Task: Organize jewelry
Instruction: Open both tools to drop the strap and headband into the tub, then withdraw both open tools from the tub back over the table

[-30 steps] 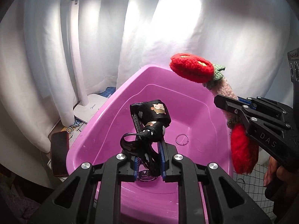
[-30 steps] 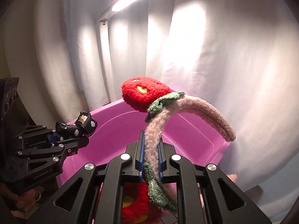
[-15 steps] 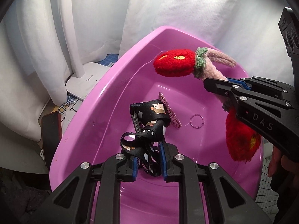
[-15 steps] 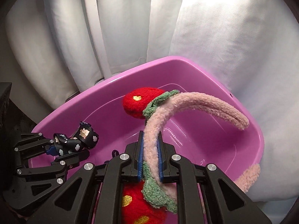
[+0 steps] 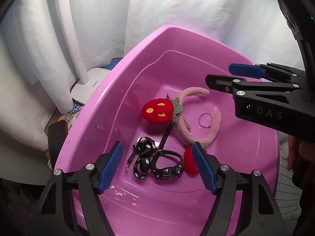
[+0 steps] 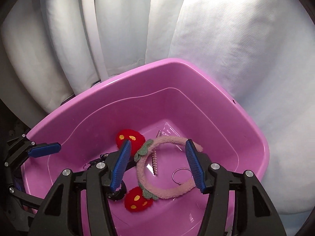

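Both the left gripper (image 5: 157,166) and right gripper (image 6: 158,162) have just spread, empty, above the pink tub (image 5: 110,90); a blue pad partly hides the fuzzy headband (image 6: 157,188)

A: What surrounds the scene?
B: White pleated fabric curtains (image 5: 206,19) hang behind, brightly lit from above.

A: Anything else?
B: At left, a white plastic desk lamp (image 5: 86,90) stands on its flat base, stem rising upright. Beside it, a dark red-edged phone (image 5: 57,137) lies near printed papers (image 5: 73,112).
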### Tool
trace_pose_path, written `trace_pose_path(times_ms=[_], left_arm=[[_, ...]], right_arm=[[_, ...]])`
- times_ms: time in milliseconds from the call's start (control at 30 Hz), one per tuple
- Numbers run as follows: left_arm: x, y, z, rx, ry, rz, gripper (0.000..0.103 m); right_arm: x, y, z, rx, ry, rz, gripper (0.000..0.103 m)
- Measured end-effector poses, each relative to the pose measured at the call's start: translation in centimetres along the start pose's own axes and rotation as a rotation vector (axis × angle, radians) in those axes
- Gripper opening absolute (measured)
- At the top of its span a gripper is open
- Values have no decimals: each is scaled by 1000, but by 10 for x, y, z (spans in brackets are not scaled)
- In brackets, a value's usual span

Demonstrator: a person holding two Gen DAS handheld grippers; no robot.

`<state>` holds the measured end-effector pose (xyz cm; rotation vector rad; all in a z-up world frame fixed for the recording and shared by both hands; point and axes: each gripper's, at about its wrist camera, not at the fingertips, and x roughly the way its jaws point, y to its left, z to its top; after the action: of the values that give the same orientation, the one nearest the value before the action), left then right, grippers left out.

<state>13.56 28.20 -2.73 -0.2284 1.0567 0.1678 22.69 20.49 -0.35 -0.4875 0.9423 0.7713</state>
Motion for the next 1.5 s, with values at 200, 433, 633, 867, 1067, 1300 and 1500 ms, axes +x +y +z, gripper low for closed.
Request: trace_pose_path(times_ms=[200, 433, 633, 867, 1067, 1300, 1500], left_arm=[[-3, 7, 0, -22, -2, 2, 75], [-19, 3, -2, 5, -53, -4, 75], [-35, 4, -2, 21, -100, -2, 75], [-49, 10, -3, 36, -137, -21, 75], [-55, -2, 0, 79, -165, -45, 75], [-74, -45, -9, 156, -199, -122, 75], [-95, -100, -36, 239, -220, -206, 82]], right_arm=[[-8, 0, -4, 17, -16, -3, 55], [-19, 9, -15, 31, -56, -1, 55], [-34, 11, -27, 57, -78, -25, 55], [-58, 5, -47, 134, -113, -56, 55], [-83, -3, -80, 213, -136, -96, 55], [-121, -15, -156, 353, -161, -155, 57], [-156, -29, -241, 489, -134, -216, 58]])
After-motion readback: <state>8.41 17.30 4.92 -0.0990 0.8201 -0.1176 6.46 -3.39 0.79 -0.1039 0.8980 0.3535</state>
